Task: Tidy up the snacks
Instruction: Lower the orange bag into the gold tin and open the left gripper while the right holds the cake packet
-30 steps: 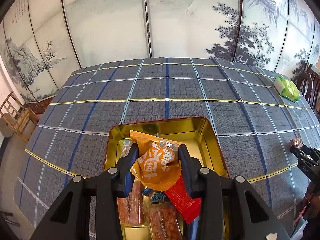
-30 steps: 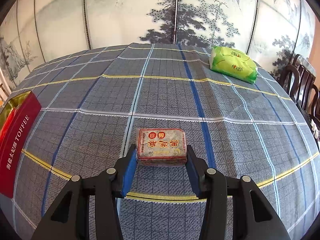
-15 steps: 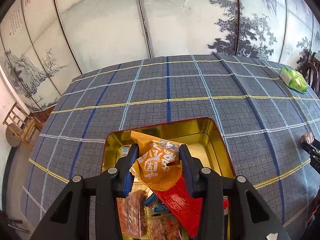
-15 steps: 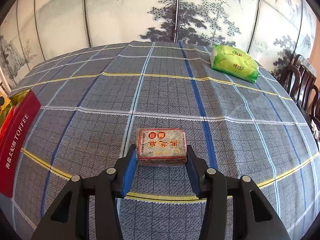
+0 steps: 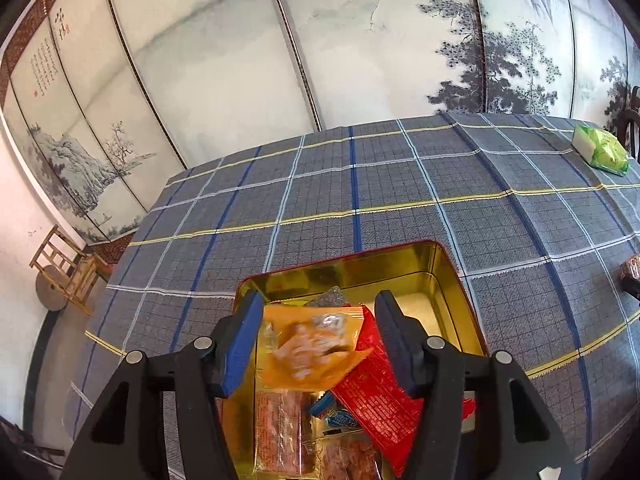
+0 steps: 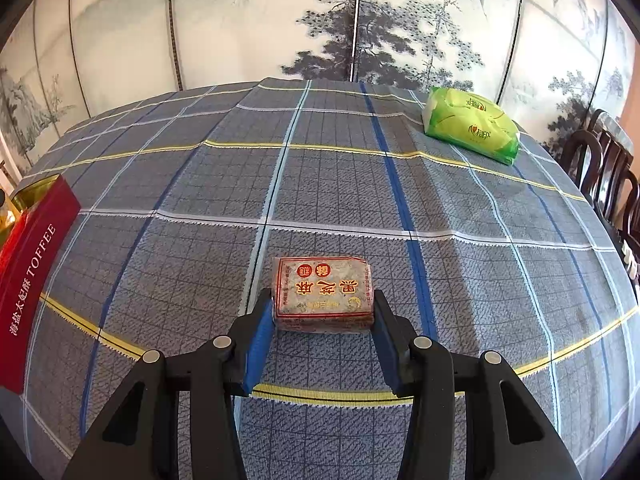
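Plaid cloth: left tongs (image 5: 318, 338) opening w/ orange packet (image 5: 310, 350) between, right tongs (image 6: 322, 330) clamp sesame cake (image 6: 322, 294)

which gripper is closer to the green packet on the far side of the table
Right. The right gripper, shut on a small wrapped block, faces the green packet across open tablecloth. The left gripper hangs over the gold tin, with the packet far off to its right.

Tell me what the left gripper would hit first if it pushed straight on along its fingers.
Likely the orange snack packet, blurred between the opening jaws of the left gripper; beyond it, the gold tin and its snacks, though depth is unclear.
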Tool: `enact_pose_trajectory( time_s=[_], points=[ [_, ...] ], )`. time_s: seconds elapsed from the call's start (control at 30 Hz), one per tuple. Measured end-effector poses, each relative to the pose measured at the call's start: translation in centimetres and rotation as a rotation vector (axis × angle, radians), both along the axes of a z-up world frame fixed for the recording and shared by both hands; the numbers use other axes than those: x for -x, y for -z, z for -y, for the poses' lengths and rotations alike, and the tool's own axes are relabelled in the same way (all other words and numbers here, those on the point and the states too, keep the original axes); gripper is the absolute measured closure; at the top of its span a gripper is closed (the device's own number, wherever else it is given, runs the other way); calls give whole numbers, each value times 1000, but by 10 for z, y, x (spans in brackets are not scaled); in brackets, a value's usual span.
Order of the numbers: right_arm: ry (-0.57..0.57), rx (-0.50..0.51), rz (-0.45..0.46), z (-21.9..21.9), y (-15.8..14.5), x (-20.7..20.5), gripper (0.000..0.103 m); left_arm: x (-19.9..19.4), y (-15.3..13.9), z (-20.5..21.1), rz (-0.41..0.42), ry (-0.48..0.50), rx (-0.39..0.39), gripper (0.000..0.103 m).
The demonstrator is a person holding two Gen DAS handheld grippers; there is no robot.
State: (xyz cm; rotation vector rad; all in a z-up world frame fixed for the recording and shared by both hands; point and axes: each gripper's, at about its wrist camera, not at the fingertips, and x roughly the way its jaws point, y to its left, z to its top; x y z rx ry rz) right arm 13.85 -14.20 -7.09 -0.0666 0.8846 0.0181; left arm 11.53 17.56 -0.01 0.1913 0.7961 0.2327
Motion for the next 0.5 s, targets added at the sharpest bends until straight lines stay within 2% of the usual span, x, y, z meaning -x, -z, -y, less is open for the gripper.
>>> enact_pose_trajectory(
  time_s=[0.17,0.5],
  points=[
    [0,0,-1,0,0,0,56,9,-10,2,36,-5,-21,40],
    [-13,28,0,-4,1,2,56,45,-36,-1,88,-20,33,31]
  ],
)
